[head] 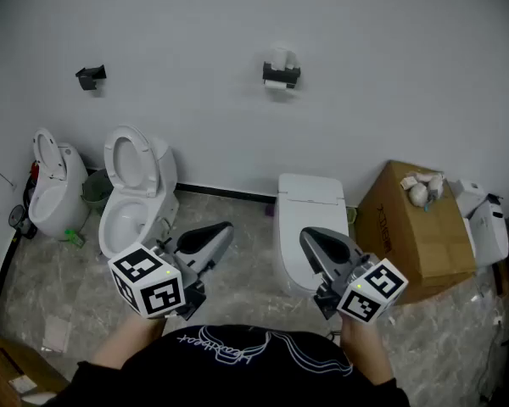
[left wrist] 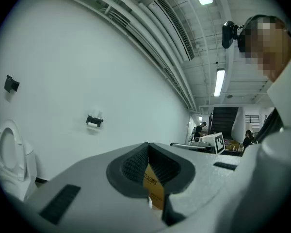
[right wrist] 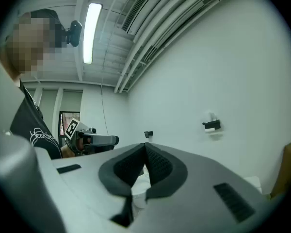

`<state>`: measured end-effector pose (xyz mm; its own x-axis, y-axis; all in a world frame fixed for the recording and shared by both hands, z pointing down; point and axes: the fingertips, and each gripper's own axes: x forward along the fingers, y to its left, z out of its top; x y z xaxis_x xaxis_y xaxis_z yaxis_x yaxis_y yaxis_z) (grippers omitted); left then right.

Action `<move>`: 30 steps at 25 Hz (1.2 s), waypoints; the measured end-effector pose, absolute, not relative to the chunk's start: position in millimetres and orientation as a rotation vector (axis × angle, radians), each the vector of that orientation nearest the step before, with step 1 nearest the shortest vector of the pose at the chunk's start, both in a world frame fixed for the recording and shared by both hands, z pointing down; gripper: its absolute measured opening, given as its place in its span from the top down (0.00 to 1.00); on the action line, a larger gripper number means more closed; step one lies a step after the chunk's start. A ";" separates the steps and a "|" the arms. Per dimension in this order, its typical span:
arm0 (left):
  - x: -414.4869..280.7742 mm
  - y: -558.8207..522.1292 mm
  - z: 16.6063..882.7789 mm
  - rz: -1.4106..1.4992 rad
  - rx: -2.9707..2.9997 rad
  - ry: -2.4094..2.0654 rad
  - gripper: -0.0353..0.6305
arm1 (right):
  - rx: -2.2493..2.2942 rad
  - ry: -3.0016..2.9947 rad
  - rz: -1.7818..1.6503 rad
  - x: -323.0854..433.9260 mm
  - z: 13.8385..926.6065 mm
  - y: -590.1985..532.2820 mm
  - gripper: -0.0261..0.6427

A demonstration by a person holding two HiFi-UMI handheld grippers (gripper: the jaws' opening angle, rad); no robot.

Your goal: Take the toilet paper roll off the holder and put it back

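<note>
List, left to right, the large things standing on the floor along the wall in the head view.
Small white toilet, lid up → white toilet, seat raised → closed white toilet → cardboard box → white fixture.

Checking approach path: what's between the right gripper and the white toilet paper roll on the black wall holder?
Head view: past the right gripper, a white closed-lid toilet, then bare white wall up to the white toilet paper roll.

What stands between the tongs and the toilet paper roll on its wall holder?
In the air, nothing visible. On the floor, a closed white toilet stands against the wall below the holder, straight ahead of the right tongs.
</note>
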<state>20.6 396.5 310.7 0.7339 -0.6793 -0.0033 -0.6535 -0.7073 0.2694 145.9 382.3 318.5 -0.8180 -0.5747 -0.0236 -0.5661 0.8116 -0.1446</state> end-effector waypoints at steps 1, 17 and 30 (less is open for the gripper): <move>23.6 395.9 311.2 -0.149 2.687 -1.051 0.94 | -0.919 2.926 -0.201 149.0 318.7 381.8 0.96; 54.4 390.5 328.5 -0.146 2.651 -1.088 0.94 | -1.011 2.876 -0.182 199.1 326.1 364.0 0.66; 35.1 347.5 347.6 -0.145 2.604 -1.092 0.94 | -1.060 2.905 -0.132 191.9 338.6 318.0 0.30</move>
<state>35.1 347.5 347.6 0.7038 -0.7098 0.0274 -0.6782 -0.6599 0.3233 191.9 318.0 338.6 -0.7646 -0.6443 -0.0146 -0.6404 0.7621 -0.0959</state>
